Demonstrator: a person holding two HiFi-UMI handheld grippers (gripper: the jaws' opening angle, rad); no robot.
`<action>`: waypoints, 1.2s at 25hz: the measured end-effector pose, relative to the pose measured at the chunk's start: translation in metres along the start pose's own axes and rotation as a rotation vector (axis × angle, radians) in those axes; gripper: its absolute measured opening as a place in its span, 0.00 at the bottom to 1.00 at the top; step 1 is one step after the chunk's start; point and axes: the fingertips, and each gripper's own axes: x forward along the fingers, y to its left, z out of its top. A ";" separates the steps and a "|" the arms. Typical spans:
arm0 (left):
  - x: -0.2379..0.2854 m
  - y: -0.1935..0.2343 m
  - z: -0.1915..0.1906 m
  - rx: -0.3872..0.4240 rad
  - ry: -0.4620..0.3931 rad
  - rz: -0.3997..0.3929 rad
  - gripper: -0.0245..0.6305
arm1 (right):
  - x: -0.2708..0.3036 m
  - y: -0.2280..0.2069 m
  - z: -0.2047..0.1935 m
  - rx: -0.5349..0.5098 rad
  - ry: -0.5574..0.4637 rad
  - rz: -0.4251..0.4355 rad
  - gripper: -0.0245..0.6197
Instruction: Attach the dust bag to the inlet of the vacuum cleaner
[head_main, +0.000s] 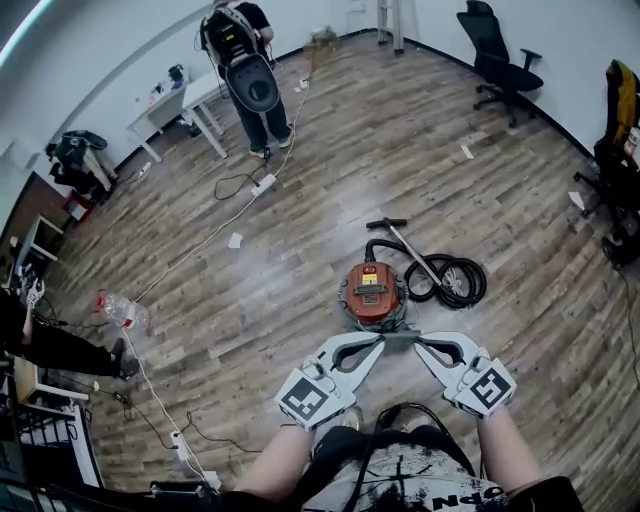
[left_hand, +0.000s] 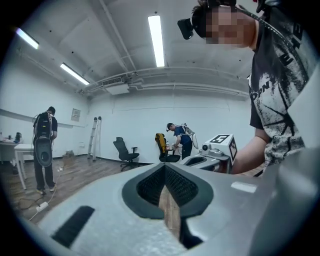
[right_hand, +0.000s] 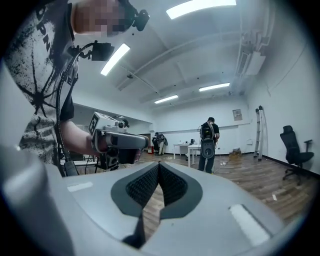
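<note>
The red vacuum cleaner (head_main: 374, 291) stands on the wooden floor, and its black hose (head_main: 452, 278) lies coiled to its right with a metal wand. My left gripper (head_main: 378, 343) and right gripper (head_main: 421, 345) are held up in front of my body, above the near side of the vacuum, tips pointing at each other. A small grey shape shows between the tips; I cannot tell what it is. In the left gripper view the left gripper (left_hand: 164, 167) is shut with nothing in it. The right gripper (right_hand: 158, 165) is likewise shut and empty. No dust bag shows in any view.
A person with a backpack rig (head_main: 250, 60) stands at the far end by a white table (head_main: 185, 100). Cables and a power strip (head_main: 265, 183) cross the floor. A plastic bottle (head_main: 120, 310) lies at the left. Office chairs (head_main: 500, 55) stand at the right.
</note>
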 end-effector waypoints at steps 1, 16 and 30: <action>-0.003 -0.002 -0.002 -0.006 0.005 -0.019 0.04 | 0.001 0.004 0.001 0.007 0.009 -0.013 0.05; -0.146 0.041 -0.016 -0.025 -0.061 -0.014 0.04 | 0.100 0.104 0.007 -0.004 0.005 -0.049 0.05; -0.197 0.049 -0.025 -0.068 -0.048 -0.032 0.04 | 0.146 0.135 0.012 -0.041 0.054 -0.033 0.05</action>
